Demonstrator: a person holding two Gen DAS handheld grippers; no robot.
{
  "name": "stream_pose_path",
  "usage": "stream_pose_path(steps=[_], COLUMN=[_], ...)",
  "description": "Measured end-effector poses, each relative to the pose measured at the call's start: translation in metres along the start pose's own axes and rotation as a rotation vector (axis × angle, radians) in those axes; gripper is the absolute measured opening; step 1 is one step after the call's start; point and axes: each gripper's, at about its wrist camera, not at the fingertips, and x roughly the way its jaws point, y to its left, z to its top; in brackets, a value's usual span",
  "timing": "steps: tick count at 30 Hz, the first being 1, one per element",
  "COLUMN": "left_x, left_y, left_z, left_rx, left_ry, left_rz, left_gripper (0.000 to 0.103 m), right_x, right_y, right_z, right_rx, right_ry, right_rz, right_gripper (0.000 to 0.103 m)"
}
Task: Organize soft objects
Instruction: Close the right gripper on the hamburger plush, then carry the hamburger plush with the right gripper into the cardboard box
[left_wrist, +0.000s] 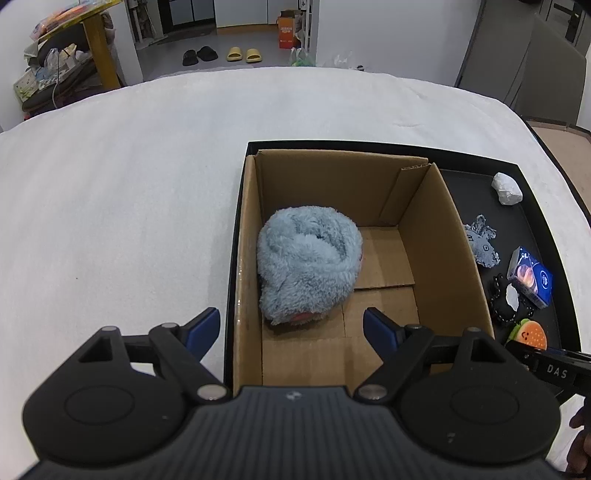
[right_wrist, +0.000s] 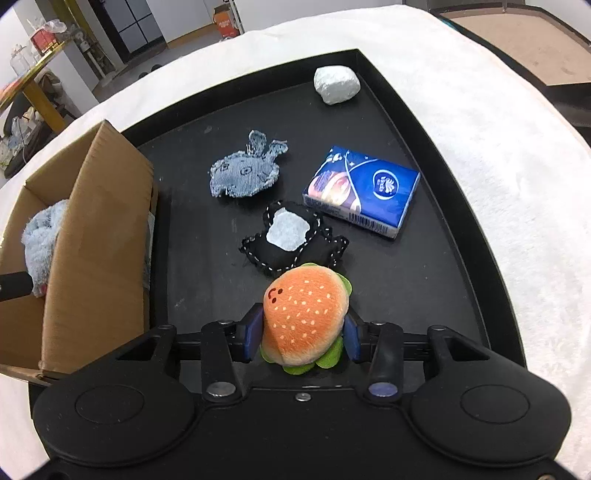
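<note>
A cardboard box (left_wrist: 436, 236) stands in the left part of a black tray (right_wrist: 458, 206). A fluffy light-blue plush (left_wrist: 308, 264) lies inside the box at its left. My left gripper (left_wrist: 291, 326) is open and empty above the box's near edge. My right gripper (right_wrist: 303, 334) is shut on a plush hamburger (right_wrist: 306, 314) just above the tray floor. On the tray lie a denim fish toy (right_wrist: 242, 173), a black stitched pouch with a pale patch (right_wrist: 291, 240), a blue tissue pack (right_wrist: 364, 190) and a white crumpled lump (right_wrist: 336, 84).
The tray sits on a white cloth-covered table (left_wrist: 129, 192). The box wall (right_wrist: 99, 236) stands left of my right gripper. Beyond the table are a yellow shelf (left_wrist: 98, 44), slippers (left_wrist: 221, 55) and a grey partition (left_wrist: 546, 62).
</note>
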Motion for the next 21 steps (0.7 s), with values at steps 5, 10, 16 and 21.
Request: stream_pose_path(steps=[5, 10, 16, 21], left_x=[-0.003, -0.004, -0.008, -0.007], left_y=[0.004, 0.007, 0.015, 0.019], left_z=[-0.001, -0.002, -0.003, -0.004], left_rx=[-0.02, -0.029, -0.046, -0.045], left_ry=[-0.004, -0.007, -0.019, -0.017], left_rz=[-0.013, -0.023, -0.033, -0.03], left_gripper=[0.083, 0.083, 0.083, 0.083], right_x=[-0.013, -0.029, -0.04, -0.049], right_y=[0.003, 0.011, 0.023, 0.033], right_z=[0.005, 0.013, 0.022, 0.03], right_rx=[0.0, -0.007, -0.031, -0.034], right_ry=[-0.027, -0.076, -0.112, -0.146], right_rz=[0.007, 0.015, 0.022, 0.041], right_gripper=[0.043, 0.043, 0.043, 0.043])
